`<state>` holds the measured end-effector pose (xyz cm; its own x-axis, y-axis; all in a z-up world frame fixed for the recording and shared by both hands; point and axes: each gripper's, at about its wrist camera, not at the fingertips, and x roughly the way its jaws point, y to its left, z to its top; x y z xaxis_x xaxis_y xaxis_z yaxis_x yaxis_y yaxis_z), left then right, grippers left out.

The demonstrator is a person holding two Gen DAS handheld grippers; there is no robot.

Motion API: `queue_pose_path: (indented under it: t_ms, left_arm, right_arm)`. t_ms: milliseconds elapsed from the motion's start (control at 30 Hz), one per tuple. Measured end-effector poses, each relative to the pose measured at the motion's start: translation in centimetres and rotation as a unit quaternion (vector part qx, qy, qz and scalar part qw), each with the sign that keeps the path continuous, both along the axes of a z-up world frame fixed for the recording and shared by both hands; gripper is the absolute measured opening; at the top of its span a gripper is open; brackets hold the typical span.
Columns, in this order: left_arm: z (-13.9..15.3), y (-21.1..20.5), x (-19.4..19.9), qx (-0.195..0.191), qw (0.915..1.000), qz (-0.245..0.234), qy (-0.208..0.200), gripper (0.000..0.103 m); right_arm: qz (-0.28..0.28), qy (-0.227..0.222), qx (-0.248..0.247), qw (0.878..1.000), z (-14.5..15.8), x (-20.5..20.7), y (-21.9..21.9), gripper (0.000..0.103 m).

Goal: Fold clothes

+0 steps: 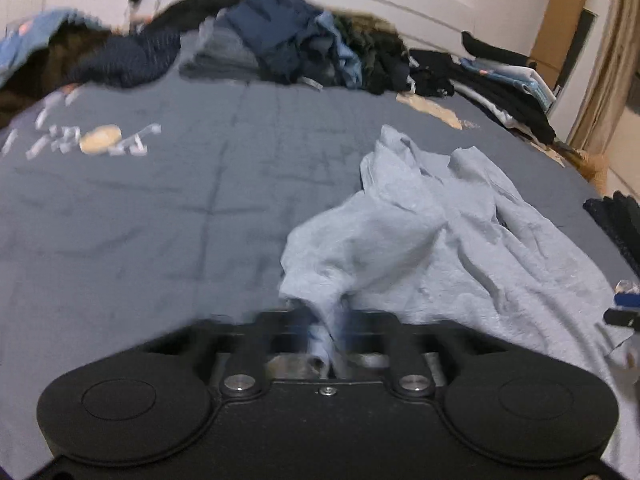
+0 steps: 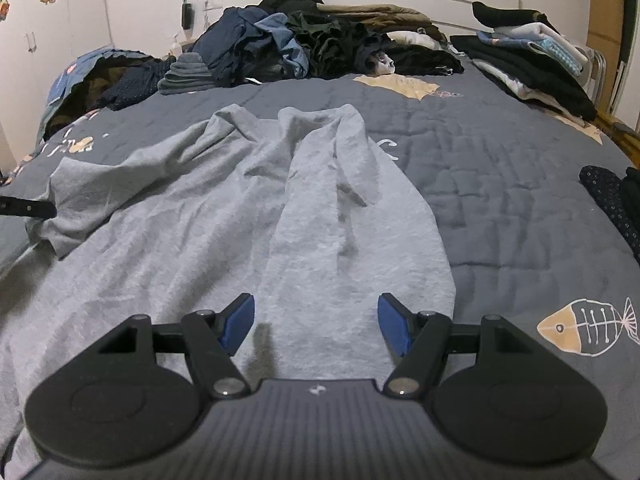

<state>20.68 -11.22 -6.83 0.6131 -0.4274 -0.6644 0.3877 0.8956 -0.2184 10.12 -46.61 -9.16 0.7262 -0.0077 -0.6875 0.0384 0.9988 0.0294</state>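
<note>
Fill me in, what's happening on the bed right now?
A person with a claw in each hand is folding a grey garment spread on the blue quilt. The left claw is shut on a bunched edge of it. The right claw hovers open above the near end, gripping nothing.

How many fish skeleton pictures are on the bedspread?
1 clearly: the fish skeleton on the bedspread, right of the grey garment. Others may be hidden under clothes.
</note>
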Motion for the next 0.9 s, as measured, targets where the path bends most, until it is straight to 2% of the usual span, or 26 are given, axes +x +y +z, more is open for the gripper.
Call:
queue_pose_path:
  t_ms: [200,267,400,467,500,567,600,633,667,767,900]
  left_arm:
    - [3.4,1.6,0.6,0.012,0.9939,0.053,-0.096,0.006]
    - [4.9,2.6,1.6,0.024,0.9875,0.086,-0.130,0.006]
    - [5.9,3.6,3.2,0.045,0.9724,0.147,-0.175,0.006]
    - [5.1,3.4,3.9,0.059,0.9669,0.179,-0.173,0.010]
    - [4.7,3.2,4.3,0.066,0.9680,0.180,-0.162,0.012]
    - [4.0,2.6,4.6,0.082,0.9743,0.162,-0.133,0.025]
    - [4.0,2.4,4.3,0.088,0.9742,0.159,-0.134,0.038]
    - [4.0,2.2,3.9,0.094,0.9742,0.155,-0.135,0.056]
    - [4.3,2.3,3.4,0.088,0.9756,0.149,-0.135,0.067]
    - [5.2,2.6,1.2,0.054,0.9816,0.123,-0.136,0.068]
    - [5.7,1.7,-0.7,0.015,0.9913,0.074,-0.108,0.068]
  right_arm:
    - [-0.005,0.004,-0.005,1.000,-0.3,0.0,-0.2,0.067]
    - [-0.005,0.004,-0.007,1.000,-0.4,0.0,-0.3,0.067]
    - [-0.007,0.000,-0.010,1.000,-0.4,-0.1,-0.5,0.067]
    - [-0.008,0.000,-0.011,1.000,-0.5,0.0,-0.8,0.067]
    - [-0.009,0.002,-0.014,1.000,-0.6,0.0,-0.9,0.067]
    - [-0.007,0.008,-0.019,1.000,-0.8,0.1,-1.1,0.067]
    - [-0.006,0.011,-0.021,1.000,-0.9,0.1,-1.1,0.067]
    - [0.000,0.011,-0.024,1.000,-0.8,0.0,-1.1,0.067]
    - [0.006,0.011,-0.026,1.000,-0.8,-0.1,-1.1,0.067]
    - [0.040,0.006,-0.042,0.998,-0.4,-0.8,-0.8,0.067]
    - [0.104,0.000,-0.074,0.992,-0.3,-2.0,0.1,0.067]
